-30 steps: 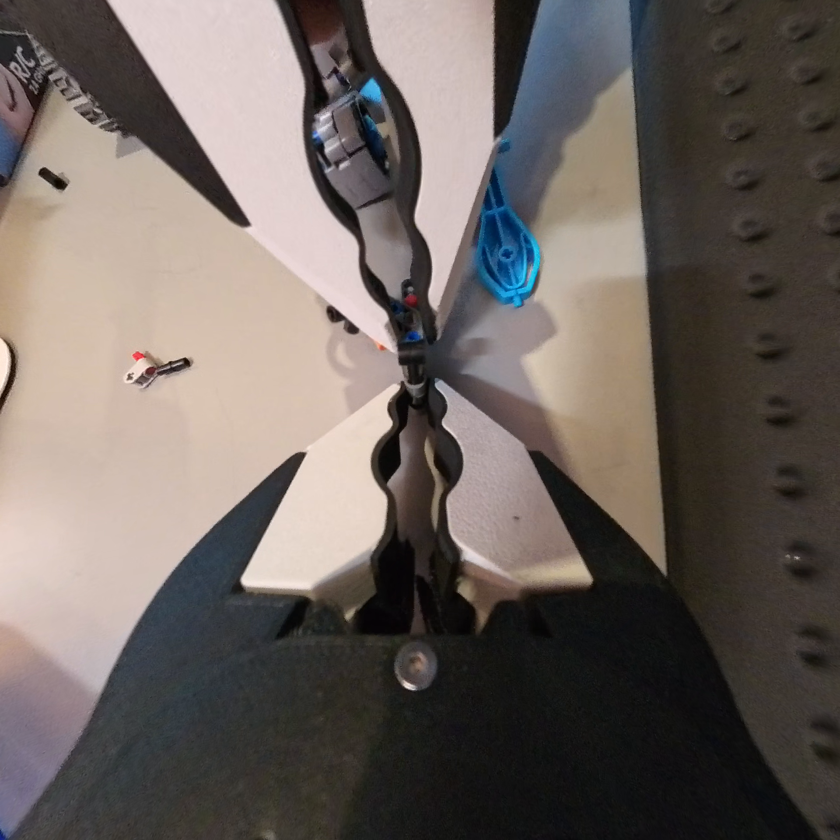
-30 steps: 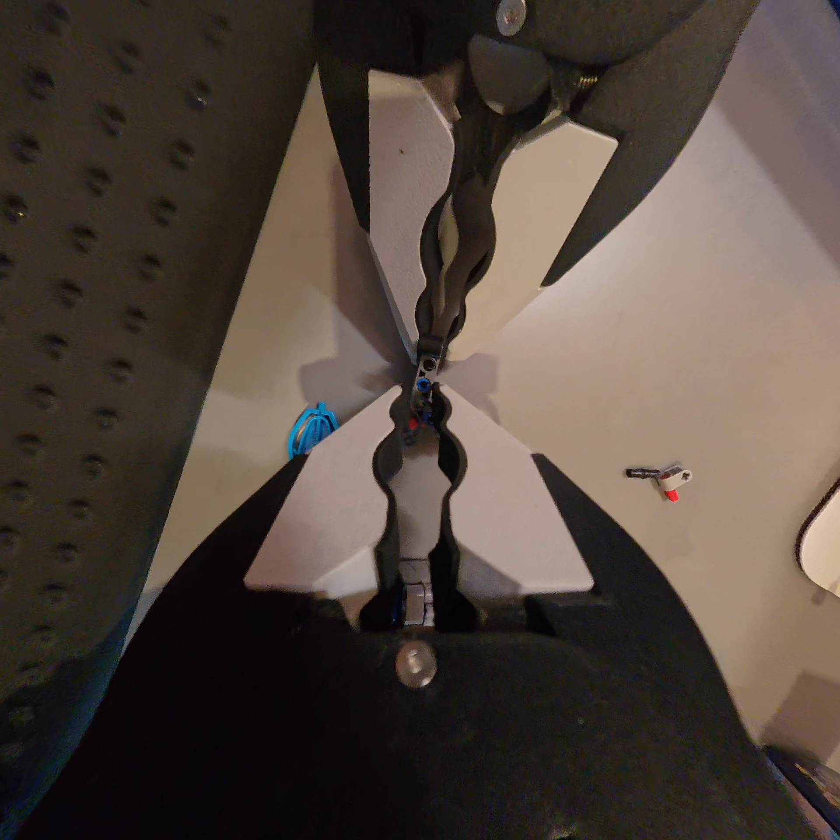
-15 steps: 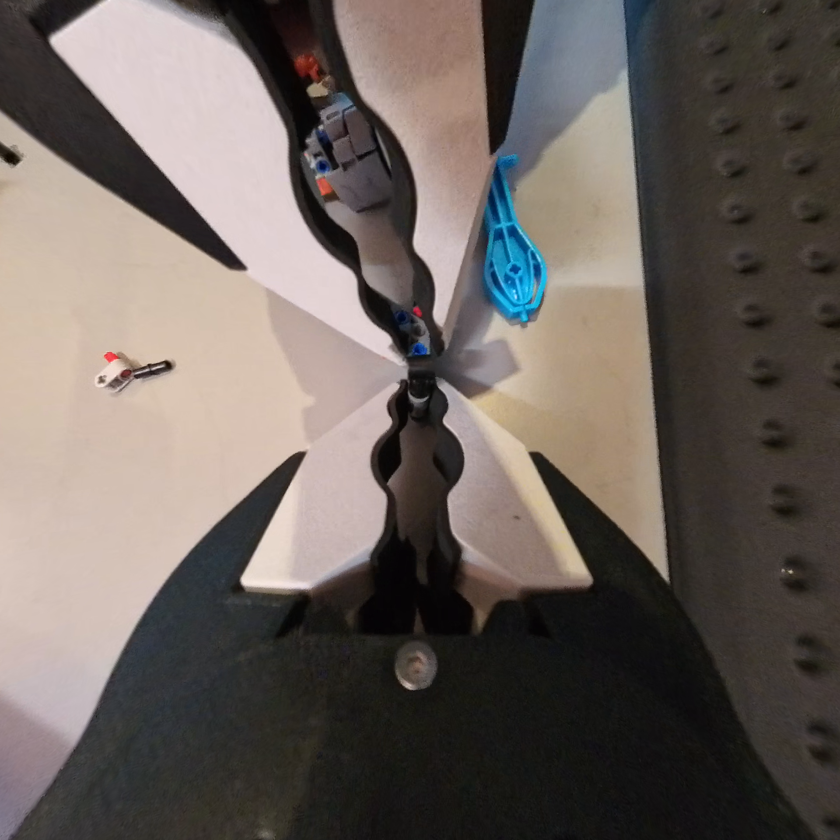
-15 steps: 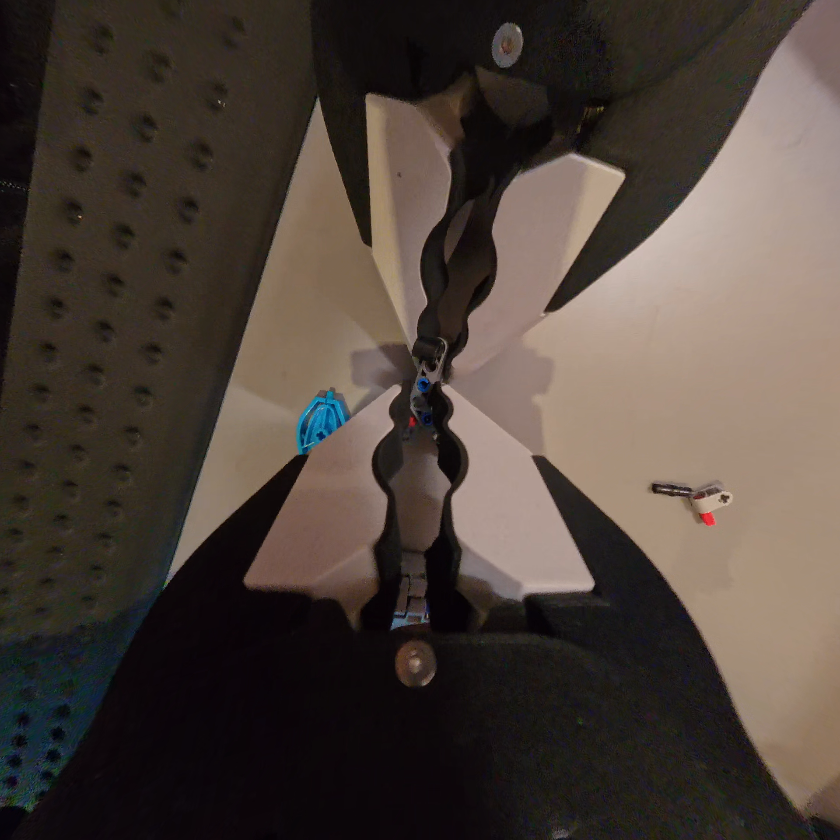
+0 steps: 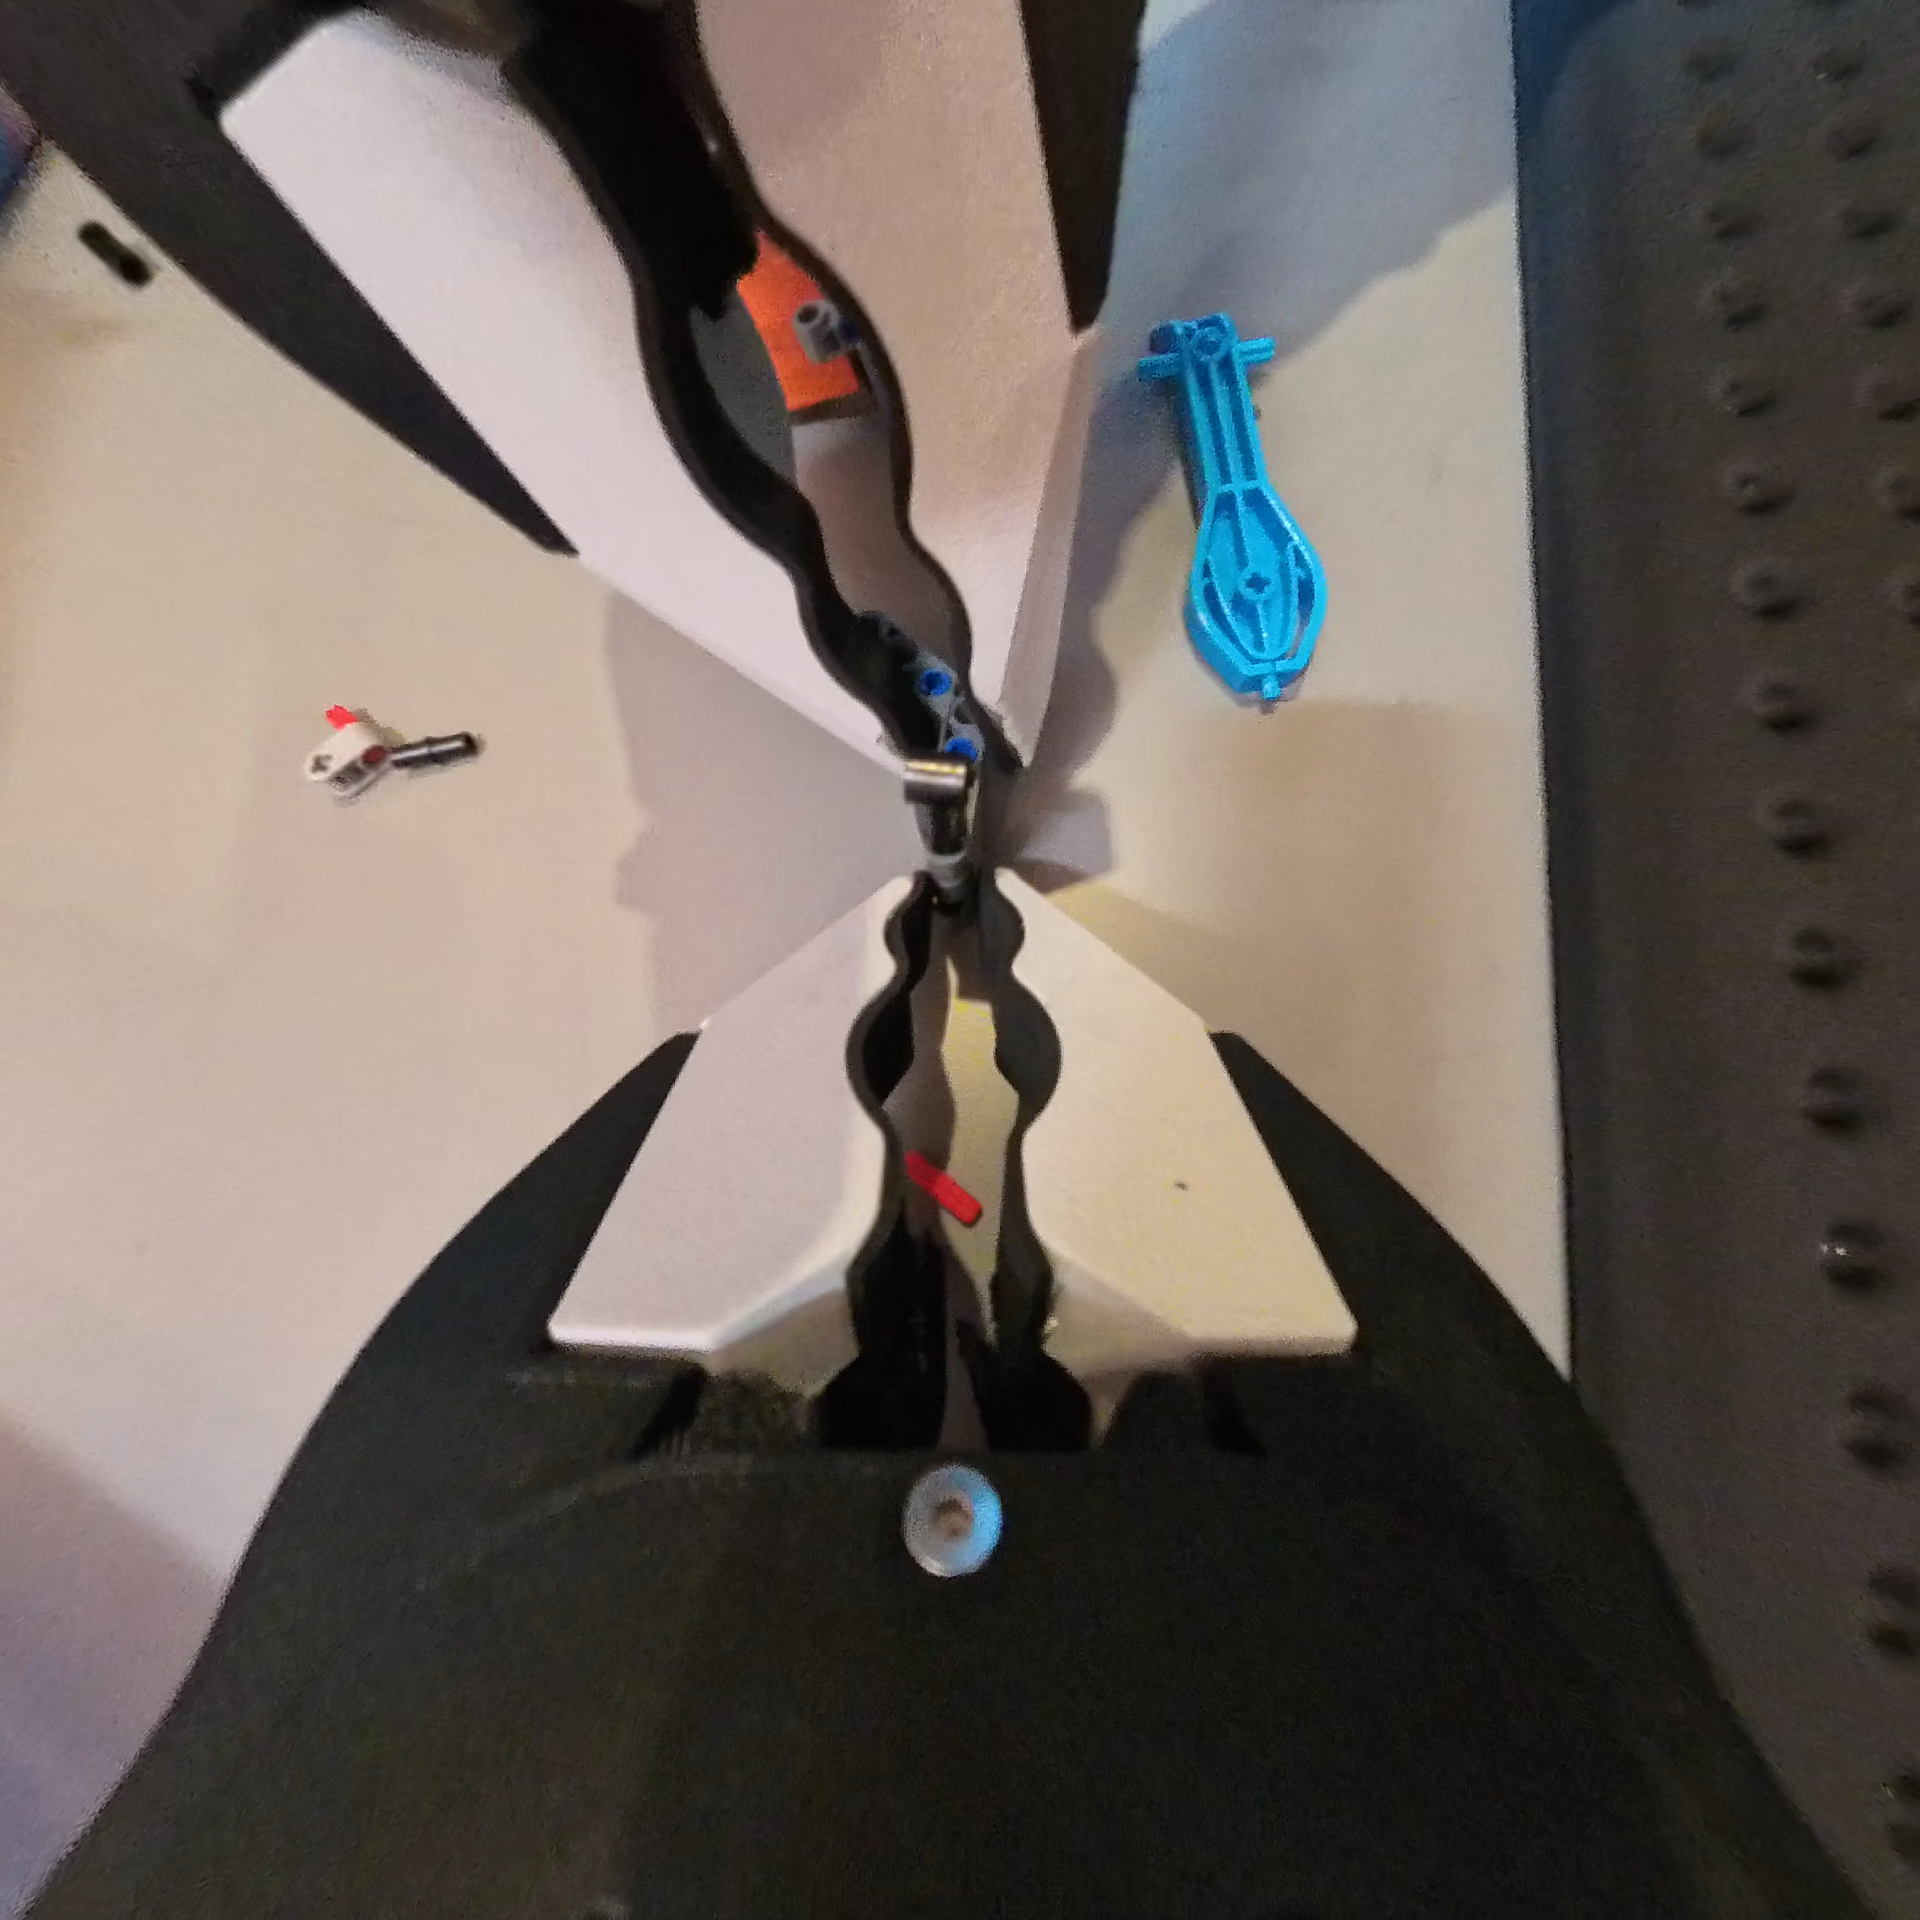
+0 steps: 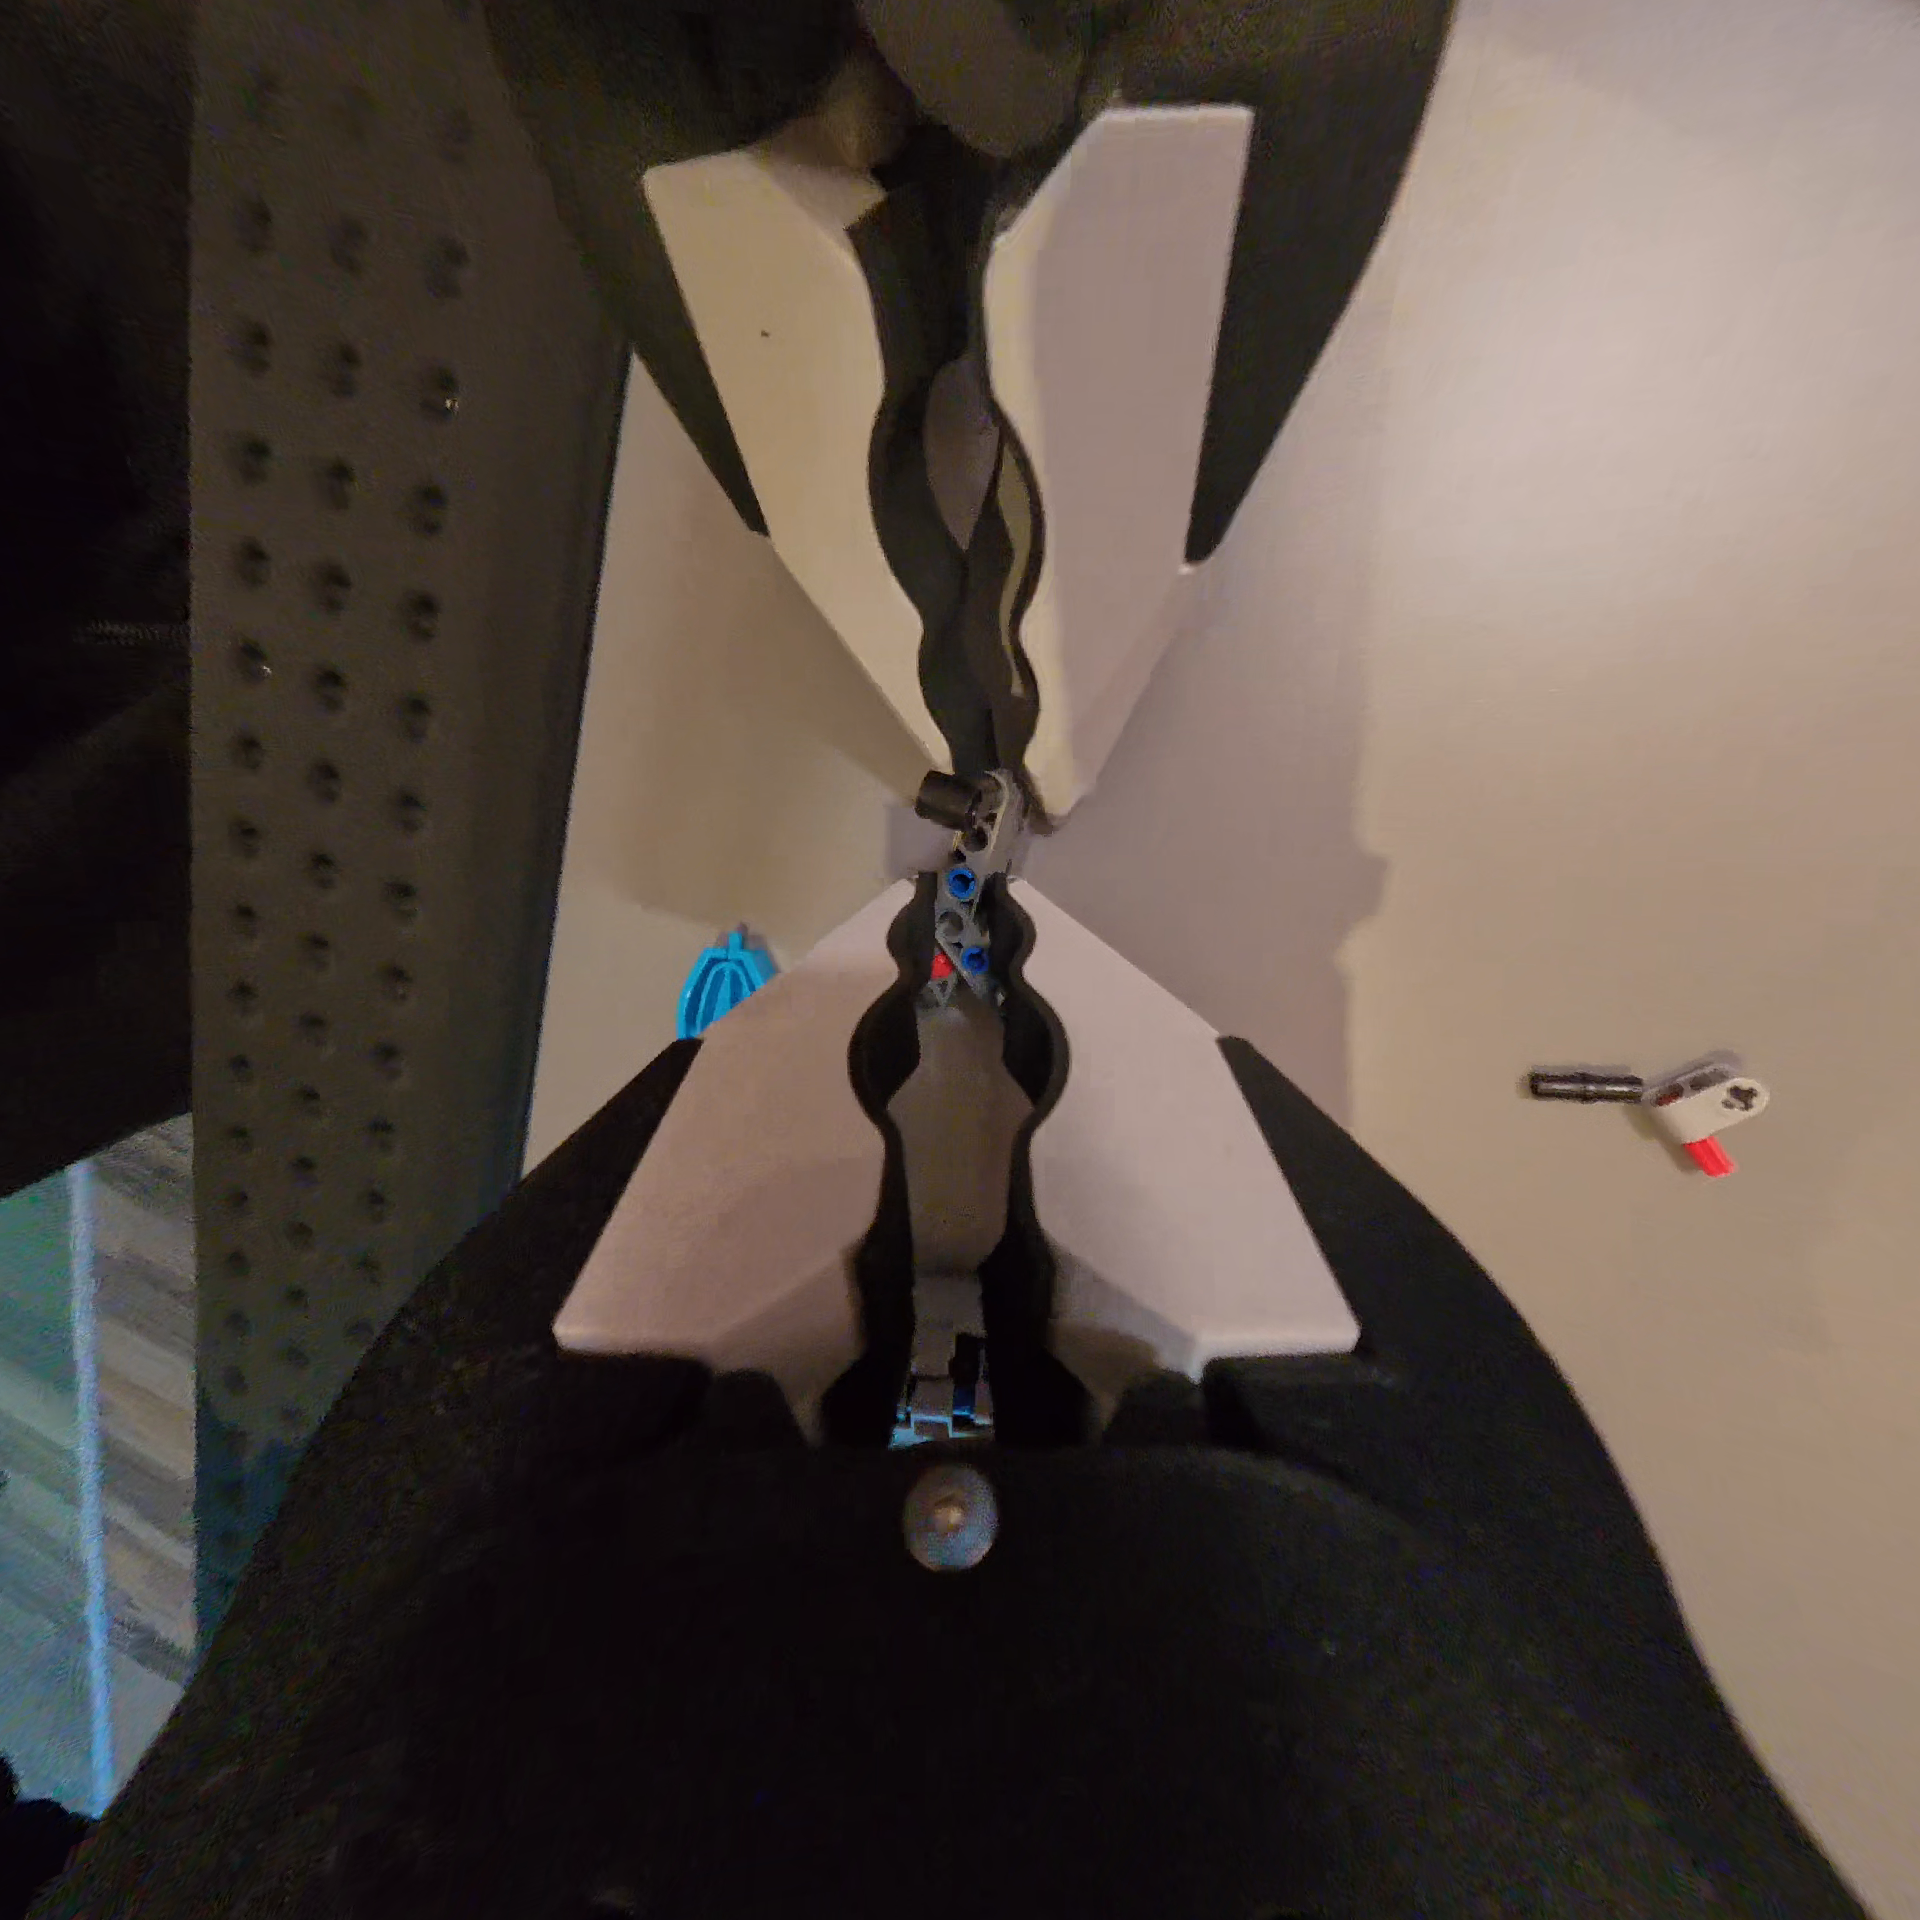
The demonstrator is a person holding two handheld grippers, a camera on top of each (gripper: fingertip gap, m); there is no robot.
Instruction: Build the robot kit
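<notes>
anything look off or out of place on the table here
Nothing damaged or spilled. A few pieces lie loose on the table: a blue paddle-shaped part and a small white connector with black pin, apart from the grippers' assembly.

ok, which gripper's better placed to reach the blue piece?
Right, likely: the blue piece lies just beside the right gripper, farther from the left gripper. Both are shut on the grey assembly, though.
</notes>
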